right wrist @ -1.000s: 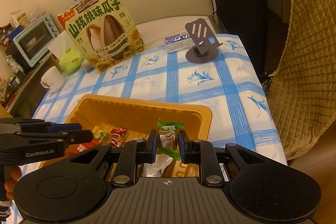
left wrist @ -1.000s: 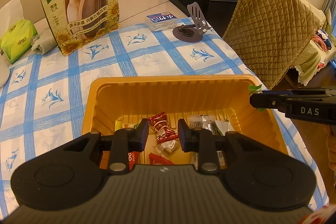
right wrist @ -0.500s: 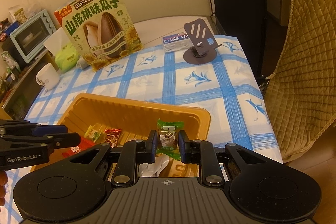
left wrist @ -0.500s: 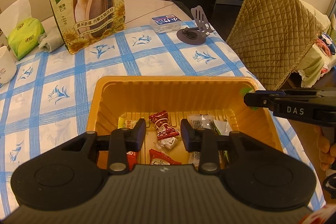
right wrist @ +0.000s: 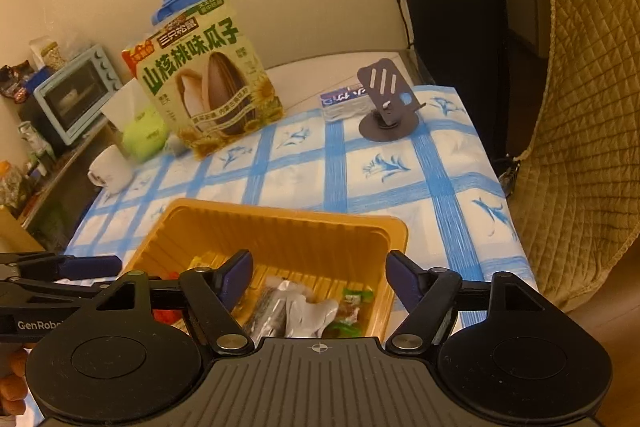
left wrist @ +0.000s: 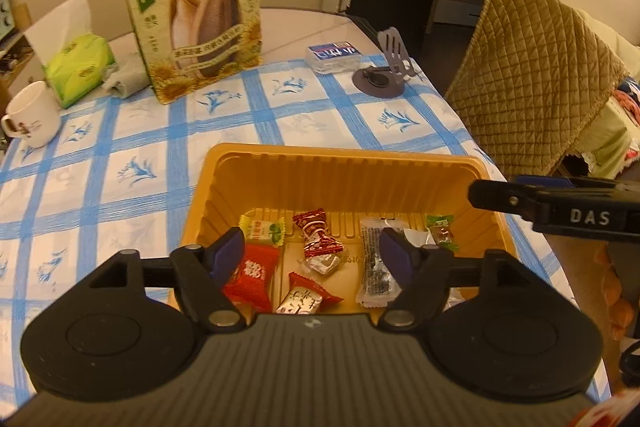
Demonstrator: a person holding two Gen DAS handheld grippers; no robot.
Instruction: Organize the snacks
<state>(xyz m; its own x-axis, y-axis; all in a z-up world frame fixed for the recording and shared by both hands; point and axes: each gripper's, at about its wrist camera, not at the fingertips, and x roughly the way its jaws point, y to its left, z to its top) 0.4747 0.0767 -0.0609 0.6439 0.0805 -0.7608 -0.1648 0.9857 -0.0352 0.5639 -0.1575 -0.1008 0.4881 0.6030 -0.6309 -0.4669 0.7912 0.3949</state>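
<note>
Orange tray (left wrist: pixel 340 183) holds the candies; our left gripper (left wrist: pixel 311 255) and right gripper (right wrist: pixel 318 277) have just opened, both empty; we risk clipping the rim at lower centre.

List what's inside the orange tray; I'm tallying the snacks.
The orange tray holds wrapped snacks: a green-yellow candy, red packet, dark-red candy, clear dark-filled packet and green candy. The hand-held gripper bodies cover its near end.
</note>
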